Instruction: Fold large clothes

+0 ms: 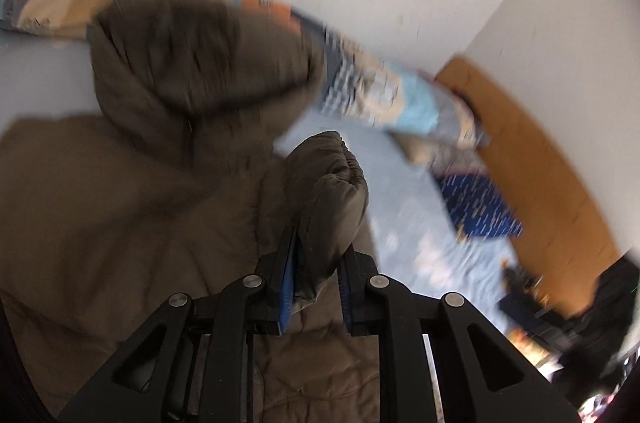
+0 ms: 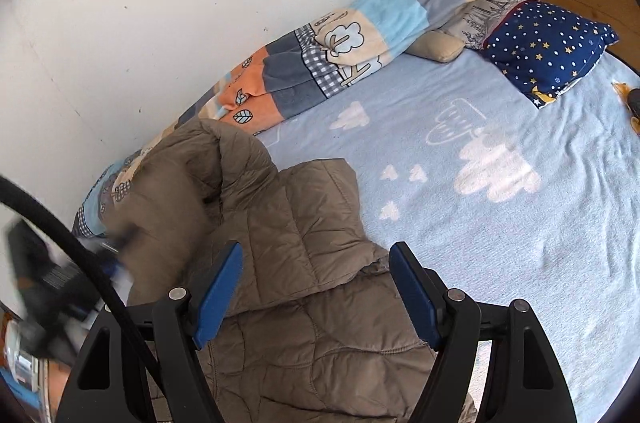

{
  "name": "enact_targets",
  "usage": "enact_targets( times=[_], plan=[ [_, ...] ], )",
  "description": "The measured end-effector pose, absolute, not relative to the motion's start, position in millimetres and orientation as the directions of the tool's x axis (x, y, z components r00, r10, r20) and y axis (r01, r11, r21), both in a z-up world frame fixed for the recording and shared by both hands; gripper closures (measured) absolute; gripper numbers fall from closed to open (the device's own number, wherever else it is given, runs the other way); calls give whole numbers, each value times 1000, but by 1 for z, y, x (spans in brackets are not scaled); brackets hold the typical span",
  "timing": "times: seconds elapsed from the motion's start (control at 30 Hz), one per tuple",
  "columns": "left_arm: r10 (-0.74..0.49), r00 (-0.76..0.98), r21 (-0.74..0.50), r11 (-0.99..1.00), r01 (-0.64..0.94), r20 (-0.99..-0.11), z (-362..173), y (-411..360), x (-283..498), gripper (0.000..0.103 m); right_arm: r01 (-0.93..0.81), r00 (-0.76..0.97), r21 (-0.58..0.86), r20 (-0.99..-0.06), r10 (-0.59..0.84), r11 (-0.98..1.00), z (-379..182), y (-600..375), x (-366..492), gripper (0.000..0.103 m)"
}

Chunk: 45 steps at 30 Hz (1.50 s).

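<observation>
My left claw (image 1: 316,247) is clamped on the elastic cuff (image 1: 332,163) of the brown puffer jacket (image 2: 304,231), which lies on the near left of the bed (image 2: 500,243). My right claw (image 2: 316,287) hangs wide open over it, gripping nothing.

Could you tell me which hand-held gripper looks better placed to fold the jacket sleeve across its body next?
Left. The left hand-held gripper is already shut on the sleeve cuff above the brown jacket; the right hand-held gripper hangs open, holding nothing.
</observation>
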State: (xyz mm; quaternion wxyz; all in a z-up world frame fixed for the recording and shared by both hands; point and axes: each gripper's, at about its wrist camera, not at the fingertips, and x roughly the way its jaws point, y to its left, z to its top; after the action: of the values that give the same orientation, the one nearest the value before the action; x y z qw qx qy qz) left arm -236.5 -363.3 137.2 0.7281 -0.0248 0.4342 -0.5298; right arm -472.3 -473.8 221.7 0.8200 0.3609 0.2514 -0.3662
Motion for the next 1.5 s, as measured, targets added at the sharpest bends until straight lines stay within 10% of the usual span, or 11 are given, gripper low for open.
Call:
enact_targets(
  times=[0.13,0.33,0.73,0.87,1.5],
  plan=[
    [-746,52,-458,460,760,-664,97,-382,-245,80,779,610,417,-677,-413,468,222,-478,-474,23],
    [-746,-38,-466,375,801,-665,97,-378,-265,27,773,616,421,-676,-405,474,221,-477,-474,23],
    [-681,309,-195,556,808,-663,171,-267,-195,25,722,631,352,-688,-359,595,216,-463,-415,24],
    [-560,442,-151,722,675,-701,143,-230,-117,25,674,615,270,-722,-319,688,198,-442,-365,43],
    [-424,346,-156,791,592,-837,65,-226,-62,15,716,426,180,-878,-218,675,91,-461,-307,36]
  ],
)
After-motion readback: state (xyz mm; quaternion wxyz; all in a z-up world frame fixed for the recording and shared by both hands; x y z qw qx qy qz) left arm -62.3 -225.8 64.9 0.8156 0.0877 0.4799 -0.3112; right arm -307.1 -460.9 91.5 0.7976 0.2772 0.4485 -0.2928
